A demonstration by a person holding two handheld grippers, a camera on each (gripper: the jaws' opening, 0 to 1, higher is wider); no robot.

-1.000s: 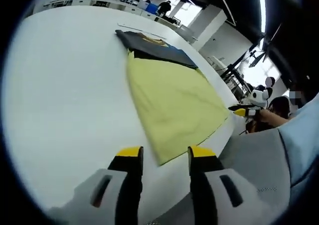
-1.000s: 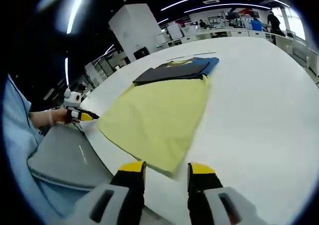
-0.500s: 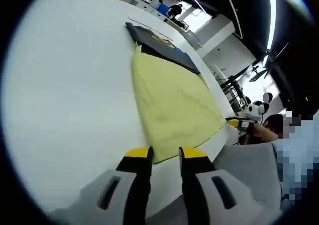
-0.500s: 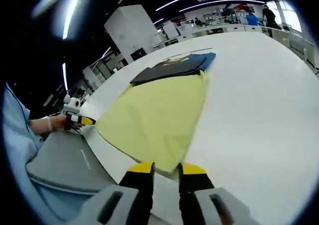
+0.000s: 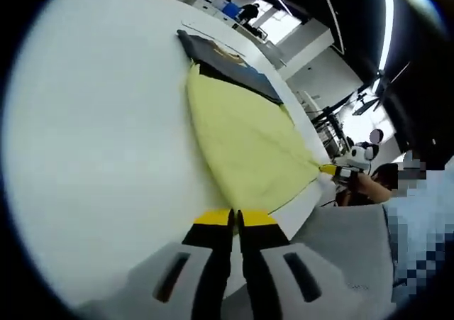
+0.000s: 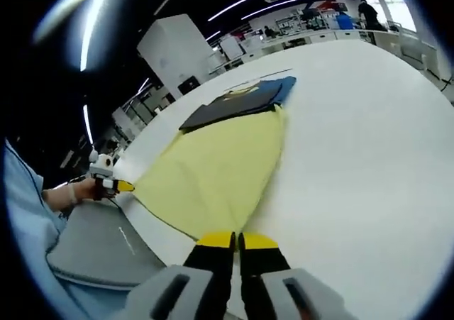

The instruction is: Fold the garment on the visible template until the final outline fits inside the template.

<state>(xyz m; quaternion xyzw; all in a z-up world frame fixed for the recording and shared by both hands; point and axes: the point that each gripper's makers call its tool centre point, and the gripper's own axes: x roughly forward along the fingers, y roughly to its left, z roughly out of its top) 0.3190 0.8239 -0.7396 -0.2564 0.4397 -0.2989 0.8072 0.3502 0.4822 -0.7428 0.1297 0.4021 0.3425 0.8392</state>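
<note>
Where the yellow garment [image 5: 245, 146] ends, both jaws pinching near corners

You are working at a broad white table [image 5: 92, 114], its curved near edge running beside you. A yellow garment [image 5: 241, 139] lies spread flat on it, reaching to that near edge. At the garment's far end a dark rectangular sheet [image 6: 237, 100], possibly the folding template, lies flat on the table, its near part tucked under the yellow cloth. The right side of the tabletop [image 6: 355, 135] is bare white.
</note>
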